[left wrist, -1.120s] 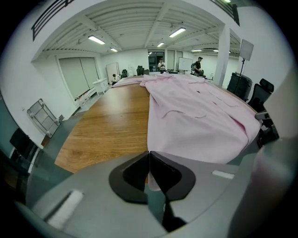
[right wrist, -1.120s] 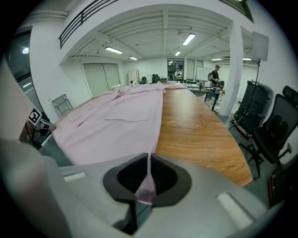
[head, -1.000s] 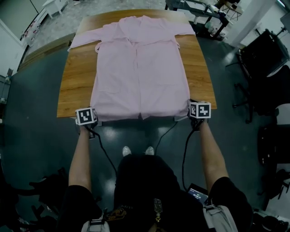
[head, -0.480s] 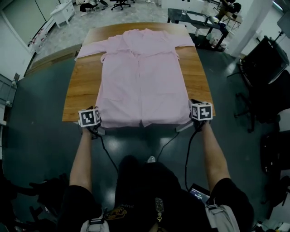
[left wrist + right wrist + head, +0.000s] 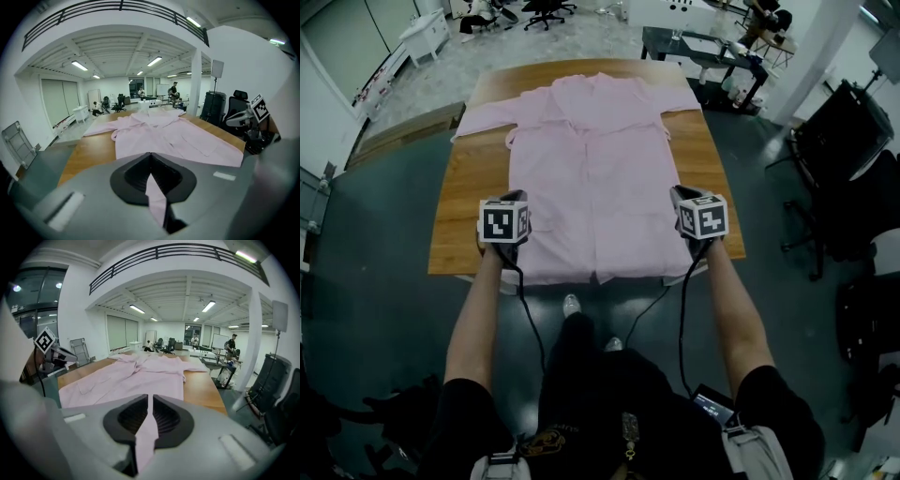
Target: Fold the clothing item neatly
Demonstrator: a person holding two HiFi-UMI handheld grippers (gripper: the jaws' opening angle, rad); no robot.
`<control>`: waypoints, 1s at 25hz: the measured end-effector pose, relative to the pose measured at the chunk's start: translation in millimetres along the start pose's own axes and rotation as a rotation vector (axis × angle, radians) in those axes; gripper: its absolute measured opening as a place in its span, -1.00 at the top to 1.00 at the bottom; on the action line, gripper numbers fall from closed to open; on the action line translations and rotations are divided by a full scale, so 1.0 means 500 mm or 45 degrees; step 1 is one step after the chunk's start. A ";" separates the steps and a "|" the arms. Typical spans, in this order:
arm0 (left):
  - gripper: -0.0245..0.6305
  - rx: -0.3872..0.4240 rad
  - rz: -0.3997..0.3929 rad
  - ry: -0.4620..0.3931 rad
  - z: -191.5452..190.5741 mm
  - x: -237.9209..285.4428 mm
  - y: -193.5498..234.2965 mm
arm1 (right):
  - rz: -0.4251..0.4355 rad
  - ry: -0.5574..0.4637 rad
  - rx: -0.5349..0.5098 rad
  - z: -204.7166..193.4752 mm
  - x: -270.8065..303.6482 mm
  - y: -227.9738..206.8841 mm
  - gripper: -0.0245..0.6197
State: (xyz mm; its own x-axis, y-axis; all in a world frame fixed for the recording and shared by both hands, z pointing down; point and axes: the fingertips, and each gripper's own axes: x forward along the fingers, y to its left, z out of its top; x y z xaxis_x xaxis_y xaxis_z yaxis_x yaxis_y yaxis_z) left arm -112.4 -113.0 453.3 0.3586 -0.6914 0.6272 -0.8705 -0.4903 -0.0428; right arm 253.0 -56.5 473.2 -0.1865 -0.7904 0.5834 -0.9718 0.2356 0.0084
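Head view: pink garment point(image 5: 591, 164), seemingly flat

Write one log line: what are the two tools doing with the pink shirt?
left tool: shut on pink shirt | right tool: shut on pink shirt | pink shirt: mostly flat on table

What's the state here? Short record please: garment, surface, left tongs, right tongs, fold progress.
garment: pink shirt, spread flat, front up, collar at the far end
surface: wooden table
left tongs: shut on the shirt's fabric at the near left hem corner
right tongs: shut on the shirt's fabric at the near right hem corner
fold progress: no fold laid down yet; both pinched corners appear lifted over the shirt's lower part
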 end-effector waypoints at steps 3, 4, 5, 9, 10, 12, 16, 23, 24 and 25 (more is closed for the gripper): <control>0.90 0.037 -0.076 -0.033 0.074 0.047 -0.009 | 0.021 -0.032 -0.025 0.064 0.042 0.019 0.83; 0.90 0.055 -0.095 -0.045 0.100 0.061 -0.010 | 0.028 -0.043 -0.036 0.088 0.057 0.026 0.84; 0.90 0.075 -0.110 -0.059 0.126 0.075 -0.009 | 0.036 -0.055 -0.045 0.111 0.072 0.033 0.84; 0.90 0.106 -0.175 -0.111 0.217 0.128 0.010 | 0.057 -0.083 -0.082 0.196 0.131 0.060 0.84; 0.90 0.105 -0.189 -0.125 0.239 0.136 0.018 | 0.060 -0.087 -0.090 0.215 0.145 0.066 0.84; 0.90 0.110 -0.210 -0.147 0.280 0.150 0.037 | 0.067 -0.095 -0.100 0.253 0.170 0.078 0.85; 0.90 0.127 -0.248 -0.173 0.335 0.184 0.074 | 0.084 -0.123 -0.114 0.322 0.215 0.107 0.85; 0.90 0.112 -0.263 -0.180 0.390 0.266 0.119 | 0.153 -0.153 -0.151 0.403 0.305 0.130 0.84; 0.90 0.110 -0.262 -0.178 0.395 0.280 0.123 | 0.165 -0.155 -0.158 0.413 0.322 0.128 0.85; 0.90 0.104 -0.262 -0.177 0.400 0.295 0.126 | 0.179 -0.157 -0.165 0.421 0.341 0.125 0.85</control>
State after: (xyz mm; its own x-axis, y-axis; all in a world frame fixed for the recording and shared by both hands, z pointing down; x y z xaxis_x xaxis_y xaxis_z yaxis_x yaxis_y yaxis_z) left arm -46.7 -352.1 387.4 0.5733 -0.6359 0.5166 -0.7460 -0.6659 0.0083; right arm 130.0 -295.5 402.0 -0.3425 -0.8061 0.4827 -0.9100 0.4123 0.0428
